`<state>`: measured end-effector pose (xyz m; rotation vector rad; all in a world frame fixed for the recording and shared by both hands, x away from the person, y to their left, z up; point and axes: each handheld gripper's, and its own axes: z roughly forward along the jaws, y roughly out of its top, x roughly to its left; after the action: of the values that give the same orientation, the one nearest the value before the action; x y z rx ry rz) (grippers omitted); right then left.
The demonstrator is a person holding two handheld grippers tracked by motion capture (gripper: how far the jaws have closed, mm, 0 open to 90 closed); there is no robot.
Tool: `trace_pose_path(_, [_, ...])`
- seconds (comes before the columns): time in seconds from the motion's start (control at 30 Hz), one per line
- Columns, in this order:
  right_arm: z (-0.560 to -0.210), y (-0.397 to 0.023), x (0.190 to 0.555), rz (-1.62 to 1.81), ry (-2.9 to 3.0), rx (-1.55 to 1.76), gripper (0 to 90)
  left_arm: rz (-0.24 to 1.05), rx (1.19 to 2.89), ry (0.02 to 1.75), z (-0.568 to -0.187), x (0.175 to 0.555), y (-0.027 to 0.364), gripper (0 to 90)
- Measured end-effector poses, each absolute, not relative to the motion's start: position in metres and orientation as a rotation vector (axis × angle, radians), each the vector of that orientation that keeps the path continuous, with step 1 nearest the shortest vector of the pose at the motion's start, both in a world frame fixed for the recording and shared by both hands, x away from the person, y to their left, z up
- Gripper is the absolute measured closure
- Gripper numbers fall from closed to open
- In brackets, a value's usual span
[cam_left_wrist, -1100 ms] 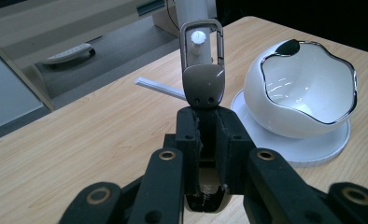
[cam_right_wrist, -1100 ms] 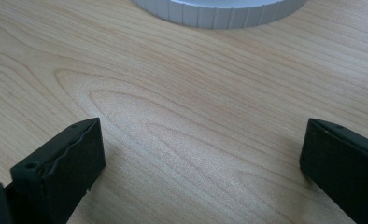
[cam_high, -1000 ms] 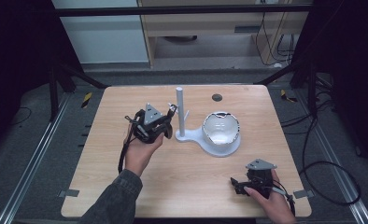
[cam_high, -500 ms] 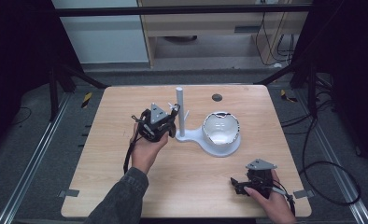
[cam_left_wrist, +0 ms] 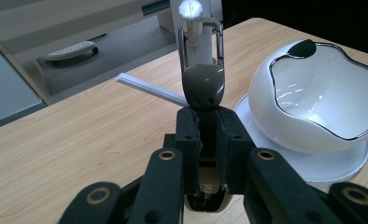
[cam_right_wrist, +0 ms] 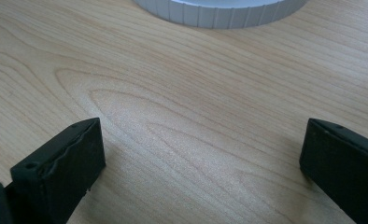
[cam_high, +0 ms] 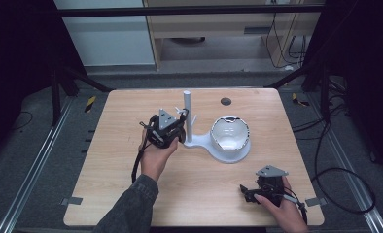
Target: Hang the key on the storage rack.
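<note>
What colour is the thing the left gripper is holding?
Dark brown fob with a silver ring, clearest in the left gripper view.

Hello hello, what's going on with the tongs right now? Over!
Left tongs shut on brown key fob, its metal loop at white peg. Right tongs open over bare table. Nothing in the way.

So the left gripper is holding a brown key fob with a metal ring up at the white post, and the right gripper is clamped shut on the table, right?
Not quite. The right gripper is open: the right gripper view shows its two jaws standing wide apart over bare table with nothing between them. The rest holds: the left gripper is shut on the brown key fob, its metal ring up at the white post.
</note>
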<state>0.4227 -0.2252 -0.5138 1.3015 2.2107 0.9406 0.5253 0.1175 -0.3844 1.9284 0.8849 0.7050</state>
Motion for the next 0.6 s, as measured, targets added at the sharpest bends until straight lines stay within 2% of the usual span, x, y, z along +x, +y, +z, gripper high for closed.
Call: trace_pose_path(0.6, [-0.5138,-0.2252,0.4227,0.941,2.211,1.302,0.4,0.719,1.903,0.902,-0.3911,0.5278,0.1119,79.6])
